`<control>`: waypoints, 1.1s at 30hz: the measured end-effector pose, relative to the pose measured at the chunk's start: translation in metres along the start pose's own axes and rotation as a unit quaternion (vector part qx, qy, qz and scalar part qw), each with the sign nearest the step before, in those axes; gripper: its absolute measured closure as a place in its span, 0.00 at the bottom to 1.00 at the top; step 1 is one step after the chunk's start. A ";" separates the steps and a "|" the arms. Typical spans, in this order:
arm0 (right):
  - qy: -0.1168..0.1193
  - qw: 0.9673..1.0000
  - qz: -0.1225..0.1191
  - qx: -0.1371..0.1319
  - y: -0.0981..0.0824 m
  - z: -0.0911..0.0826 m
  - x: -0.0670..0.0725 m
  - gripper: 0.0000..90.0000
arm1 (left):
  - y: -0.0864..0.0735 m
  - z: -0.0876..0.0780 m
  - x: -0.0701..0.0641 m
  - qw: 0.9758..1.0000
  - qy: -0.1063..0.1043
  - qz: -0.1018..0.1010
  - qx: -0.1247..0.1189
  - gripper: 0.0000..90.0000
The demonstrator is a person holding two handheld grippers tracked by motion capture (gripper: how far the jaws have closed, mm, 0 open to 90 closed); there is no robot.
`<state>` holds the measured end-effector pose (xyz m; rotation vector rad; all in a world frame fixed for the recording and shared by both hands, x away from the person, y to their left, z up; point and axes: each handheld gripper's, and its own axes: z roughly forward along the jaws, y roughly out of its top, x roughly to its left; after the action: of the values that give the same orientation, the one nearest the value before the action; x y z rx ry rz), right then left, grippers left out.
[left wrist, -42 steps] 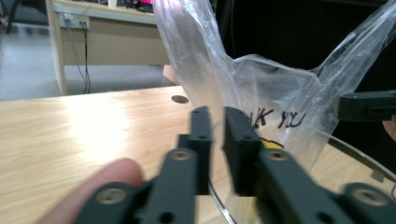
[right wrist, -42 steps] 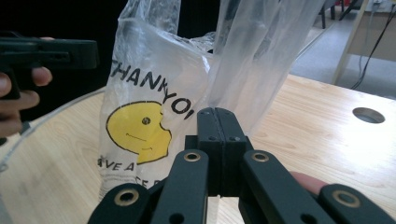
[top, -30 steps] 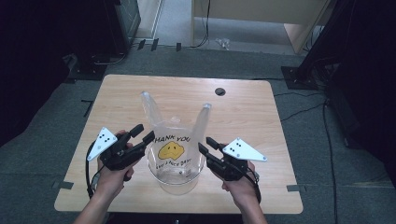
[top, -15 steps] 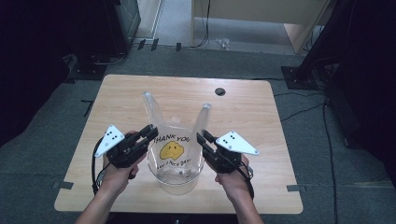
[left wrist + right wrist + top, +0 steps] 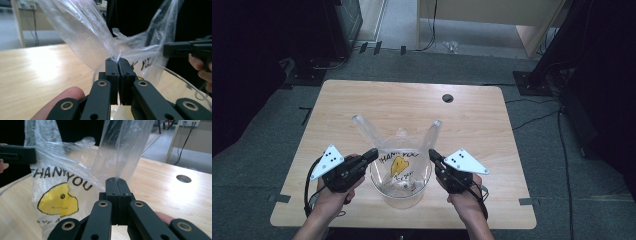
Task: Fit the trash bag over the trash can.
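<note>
A: Where is the bag (image 5: pixel 401 167), and how is it held?

B: It stands at the near middle of the table (image 5: pixel 472 125), its handles rising toward the far side and its printed face turned to the person. The left gripper (image 5: pixel 373 152) pinches the film at the bag's left rim; the right gripper (image 5: pixel 432 153) pinches it at the right rim.

A: State of the jaws?

B: Both pairs have just been closing and now stand together, clamped on thin film. In the left gripper view the film (image 5: pixel 117 54) enters the seam between the pads; the right gripper view shows the same at its own tips (image 5: pixel 115 179).

A: What could go wrong from here?

B: Judged from the grip, each bite is small and near the tips. Pulling the hands apart sharply could tear the film or let it slip out. Uneven pulling could tip the bag toward one side. Lifting might also collapse the mouth, since the handles hang free.
</note>
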<state>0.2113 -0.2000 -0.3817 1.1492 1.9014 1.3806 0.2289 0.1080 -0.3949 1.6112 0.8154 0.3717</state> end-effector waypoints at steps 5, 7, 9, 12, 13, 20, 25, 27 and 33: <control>-0.003 1.000 -0.026 0.014 -0.009 -0.010 0.006 1.00 | -0.005 -0.017 -0.009 1.000 -0.013 0.008 0.015 0.97; -0.006 0.999 -0.032 0.017 -0.012 -0.014 0.007 1.00 | -0.007 -0.024 -0.013 1.000 -0.018 0.009 0.016 0.97; -0.007 0.999 -0.032 0.020 -0.015 -0.018 0.007 1.00 | -0.009 -0.029 -0.017 1.000 -0.018 0.014 0.021 0.97; -0.006 0.999 -0.029 0.025 -0.021 -0.023 0.007 1.00 | -0.014 -0.036 -0.020 0.999 -0.020 0.008 0.028 0.98; -0.005 0.999 -0.029 0.026 -0.022 -0.024 0.008 1.00 | -0.016 -0.037 -0.021 0.999 -0.020 0.008 0.030 0.98; 0.006 0.999 -0.037 0.023 -0.025 -0.028 0.011 1.00 | -0.010 -0.035 -0.015 1.000 0.013 -0.007 0.000 0.68; 0.010 0.999 -0.043 0.018 -0.022 -0.028 0.015 1.00 | 0.007 -0.022 -0.011 0.999 0.027 -0.026 -0.020 0.54; 0.012 0.999 -0.045 0.017 -0.022 -0.028 0.015 1.00 | 0.014 -0.016 -0.010 0.998 0.035 -0.035 -0.028 0.51; 0.015 0.998 -0.051 0.019 -0.023 -0.027 0.017 1.00 | 0.032 0.005 -0.006 0.995 0.071 -0.057 -0.038 0.45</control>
<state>0.1734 -0.2018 -0.3924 1.0377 1.9872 1.3194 0.2375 0.0991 -0.3646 1.4729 0.9852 0.4347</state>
